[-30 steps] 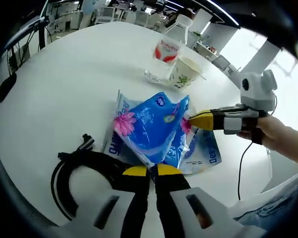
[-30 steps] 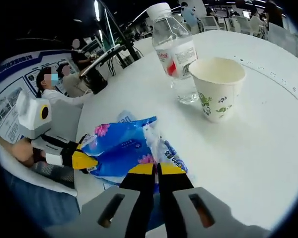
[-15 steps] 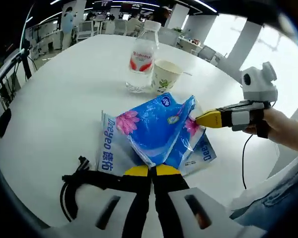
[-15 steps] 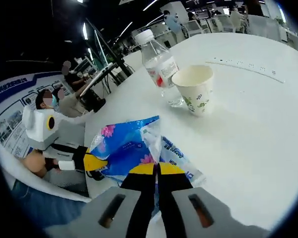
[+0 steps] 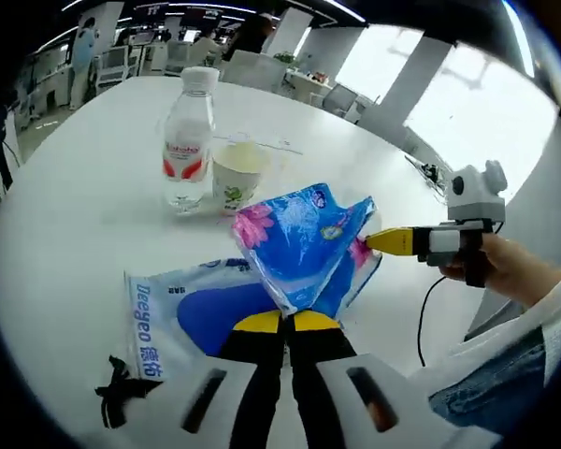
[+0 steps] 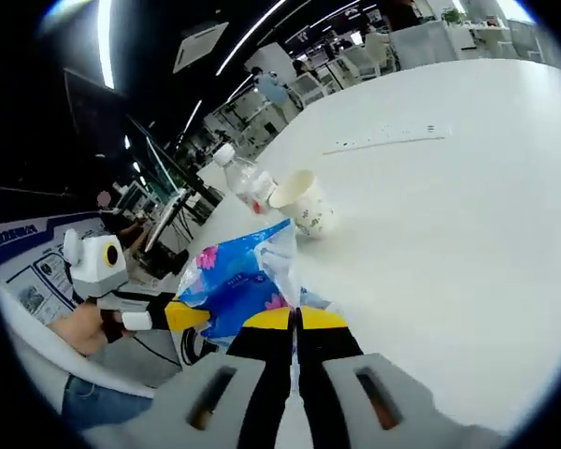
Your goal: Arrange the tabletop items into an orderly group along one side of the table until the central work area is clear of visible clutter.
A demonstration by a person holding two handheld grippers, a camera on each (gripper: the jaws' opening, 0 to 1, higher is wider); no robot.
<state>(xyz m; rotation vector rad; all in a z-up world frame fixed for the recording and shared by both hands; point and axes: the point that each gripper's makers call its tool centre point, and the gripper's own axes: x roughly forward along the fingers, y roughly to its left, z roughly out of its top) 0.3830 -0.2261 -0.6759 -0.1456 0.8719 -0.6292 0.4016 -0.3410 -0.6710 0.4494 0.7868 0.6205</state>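
Note:
A blue tissue pack with pink flowers [image 5: 299, 238] hangs in the air between both grippers. My left gripper [image 5: 280, 322] is shut on its near edge, and my right gripper [image 5: 379, 241] comes in from the right, shut on its far corner. In the right gripper view the same pack [image 6: 238, 276] is pinched by my right gripper [image 6: 294, 319], with the left gripper's yellow tip [image 6: 192, 315] on its left end. Below it a flat blue-and-white wipes pack [image 5: 173, 313] lies on the white table [image 5: 65, 215].
A clear water bottle [image 5: 188, 140] and a paper cup [image 5: 236, 173] stand together further back; both are also in the right gripper view, bottle [image 6: 243, 178] and cup [image 6: 304, 208]. A black cable [image 5: 120, 402] lies near the front edge. A hand [image 5: 505, 269] holds the right gripper.
Both grippers have risen with the tissue pack held between them, and the table looks further off. The wipes pack under it now lies uncovered. Bottle and cup stay in place.

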